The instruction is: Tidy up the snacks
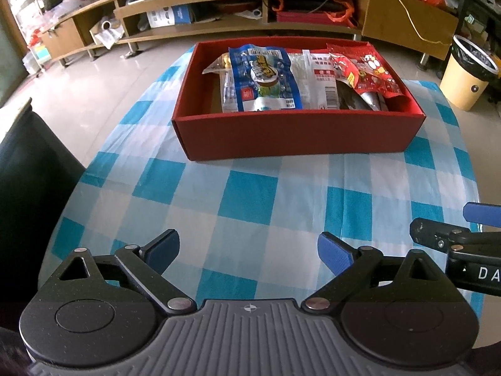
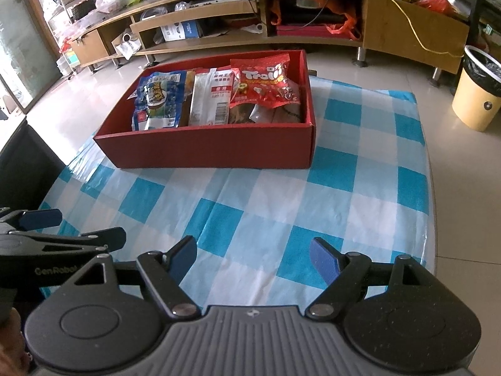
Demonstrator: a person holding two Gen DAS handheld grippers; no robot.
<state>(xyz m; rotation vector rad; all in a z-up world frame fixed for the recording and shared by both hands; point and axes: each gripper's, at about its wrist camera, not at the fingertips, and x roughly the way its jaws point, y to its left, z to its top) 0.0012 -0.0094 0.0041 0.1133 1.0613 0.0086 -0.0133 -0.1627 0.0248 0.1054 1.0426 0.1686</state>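
Observation:
A red cardboard box (image 1: 297,134) (image 2: 206,147) stands at the far end of the blue-and-white checked table. Inside lie a blue snack bag (image 1: 263,78) (image 2: 156,100), a white packet (image 1: 316,78) (image 2: 209,94) and a red Trolli bag (image 1: 366,72) (image 2: 266,81), over darker packets. My left gripper (image 1: 249,252) hangs open over the bare cloth near the front, nothing between its blue pads. My right gripper (image 2: 253,257) is open too, also over the cloth and holding nothing. Each gripper shows at the edge of the other's view, side by side.
A black chair back (image 1: 28,181) stands at the table's left. Beyond the table are a long wooden TV bench (image 2: 250,9) full of clutter and a yellow waste bin (image 2: 479,94) on the tiled floor at the right.

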